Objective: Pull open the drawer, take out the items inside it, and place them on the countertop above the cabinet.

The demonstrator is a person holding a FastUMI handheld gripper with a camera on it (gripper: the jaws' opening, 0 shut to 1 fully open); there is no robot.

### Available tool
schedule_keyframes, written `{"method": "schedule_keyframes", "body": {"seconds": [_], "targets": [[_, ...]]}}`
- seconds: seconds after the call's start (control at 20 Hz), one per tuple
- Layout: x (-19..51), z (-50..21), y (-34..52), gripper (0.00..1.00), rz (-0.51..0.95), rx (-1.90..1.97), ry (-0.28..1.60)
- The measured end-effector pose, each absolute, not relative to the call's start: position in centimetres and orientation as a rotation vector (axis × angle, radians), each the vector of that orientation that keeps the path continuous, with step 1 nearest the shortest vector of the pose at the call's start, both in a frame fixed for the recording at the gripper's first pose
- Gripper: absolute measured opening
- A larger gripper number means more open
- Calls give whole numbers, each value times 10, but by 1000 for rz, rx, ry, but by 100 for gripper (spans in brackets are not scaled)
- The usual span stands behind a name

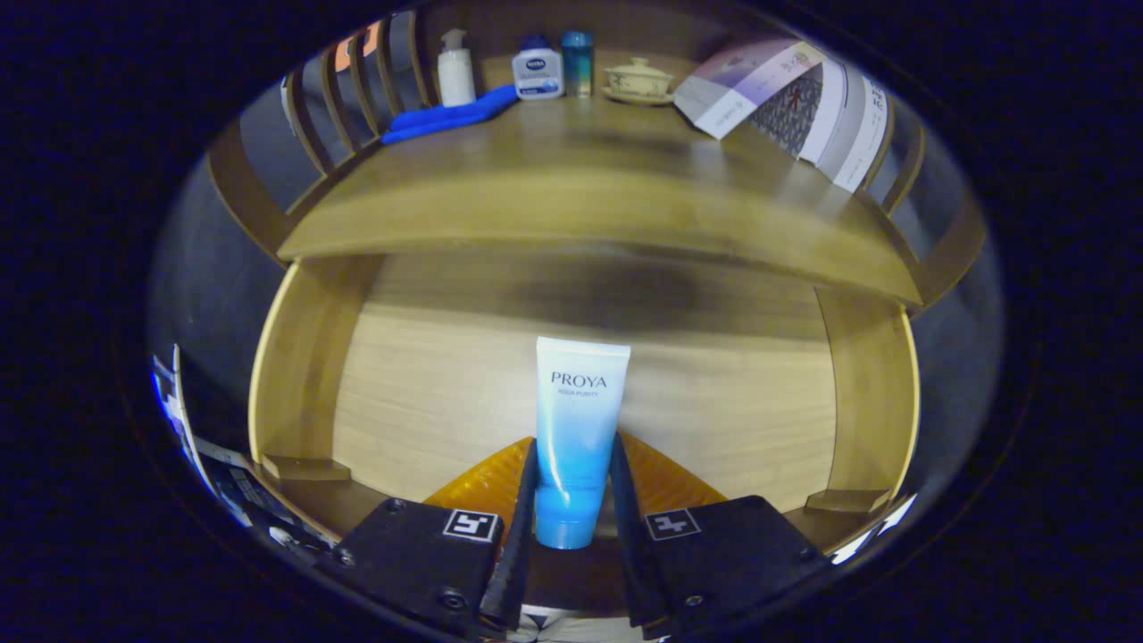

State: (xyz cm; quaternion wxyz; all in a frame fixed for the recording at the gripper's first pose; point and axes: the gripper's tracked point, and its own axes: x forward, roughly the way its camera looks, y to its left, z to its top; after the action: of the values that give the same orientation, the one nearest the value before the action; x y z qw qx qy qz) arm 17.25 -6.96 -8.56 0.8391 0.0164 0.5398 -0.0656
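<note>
Gripper [572,487] fingers are clamped on the tube [578,438] above the open drawer [464,393], so next it likely carries it to the countertop [571,179].

tube [579,438] between jaws, over open drawer [429,384] | countertop [580,179] above | bottles [538,71], teacup [638,80] at back

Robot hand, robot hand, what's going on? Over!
Tongs shut on tube, both fingers pressing. Tube over open drawer, not yet on countertop. Countertop middle free, bottles at back.
</note>
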Motion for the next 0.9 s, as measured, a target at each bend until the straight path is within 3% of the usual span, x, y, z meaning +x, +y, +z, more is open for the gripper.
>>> {"method": "schedule_keyframes", "body": {"seconds": [0.4,0.9], "targets": [[181,-24,-71,46,-129,18,1029],[242,29,-80,46,-169,24,849]]}}
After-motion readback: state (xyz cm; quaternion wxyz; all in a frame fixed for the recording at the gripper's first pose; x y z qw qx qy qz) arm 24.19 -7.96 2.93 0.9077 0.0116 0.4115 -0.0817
